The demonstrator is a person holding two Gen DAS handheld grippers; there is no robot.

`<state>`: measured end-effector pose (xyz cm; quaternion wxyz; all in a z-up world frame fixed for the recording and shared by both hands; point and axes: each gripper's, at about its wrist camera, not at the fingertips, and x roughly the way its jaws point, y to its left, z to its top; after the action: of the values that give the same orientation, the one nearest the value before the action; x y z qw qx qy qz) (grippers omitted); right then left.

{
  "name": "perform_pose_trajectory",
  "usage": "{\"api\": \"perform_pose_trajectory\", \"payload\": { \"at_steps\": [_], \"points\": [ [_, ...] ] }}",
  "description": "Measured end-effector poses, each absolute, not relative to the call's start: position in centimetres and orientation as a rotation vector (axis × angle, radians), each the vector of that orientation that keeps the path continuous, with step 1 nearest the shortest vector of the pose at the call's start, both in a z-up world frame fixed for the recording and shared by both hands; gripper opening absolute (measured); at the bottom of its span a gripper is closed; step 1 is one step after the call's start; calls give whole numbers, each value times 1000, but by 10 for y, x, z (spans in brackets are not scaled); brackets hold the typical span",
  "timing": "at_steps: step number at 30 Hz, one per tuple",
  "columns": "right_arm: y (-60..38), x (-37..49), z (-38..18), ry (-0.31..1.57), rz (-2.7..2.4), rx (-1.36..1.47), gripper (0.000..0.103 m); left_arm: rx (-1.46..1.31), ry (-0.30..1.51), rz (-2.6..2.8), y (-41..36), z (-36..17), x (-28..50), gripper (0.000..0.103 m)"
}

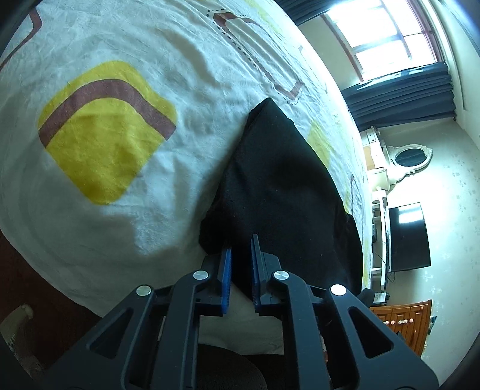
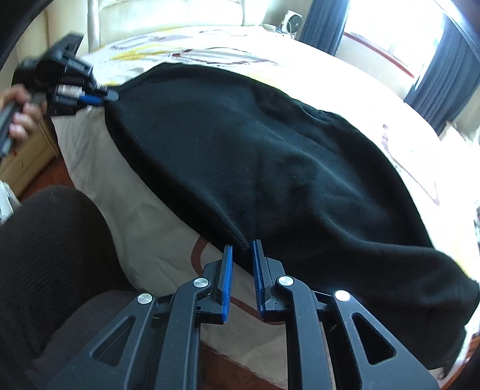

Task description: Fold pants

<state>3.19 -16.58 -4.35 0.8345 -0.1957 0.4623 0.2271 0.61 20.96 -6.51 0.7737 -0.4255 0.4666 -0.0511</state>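
Note:
Black pants lie spread across the bed, near its front edge. In the left wrist view the pants run away from my left gripper, whose blue pads hold an edge of the cloth between them. That gripper also shows in the right wrist view, pinching a corner of the pants at the far left. My right gripper has its blue pads a narrow gap apart, around the near hem of the pants.
The bed sheet is white with yellow and brown patches. A padded headboard stands at the far end. A dark chair seat is at the lower left. A TV, a dresser and curtains stand beyond the bed.

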Motion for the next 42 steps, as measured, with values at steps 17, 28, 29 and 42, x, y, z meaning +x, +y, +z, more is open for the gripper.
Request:
{"api": "perform_pose_trajectory", "payload": {
  "at_steps": [17, 28, 29, 42],
  "points": [
    [-589, 66, 25, 927, -137, 768, 56, -928, 942, 27, 230, -28, -6, 69],
    [-759, 46, -9, 919, -540, 673, 61, -869, 1014, 9, 177, -34, 15, 79],
    [-757, 54, -10, 947, -523, 609, 67, -873, 1015, 18, 176, -34, 16, 79],
    [-720, 104, -5, 1046, -454, 133, 16, -865, 960, 82, 163, -25, 14, 80]
  ]
}}
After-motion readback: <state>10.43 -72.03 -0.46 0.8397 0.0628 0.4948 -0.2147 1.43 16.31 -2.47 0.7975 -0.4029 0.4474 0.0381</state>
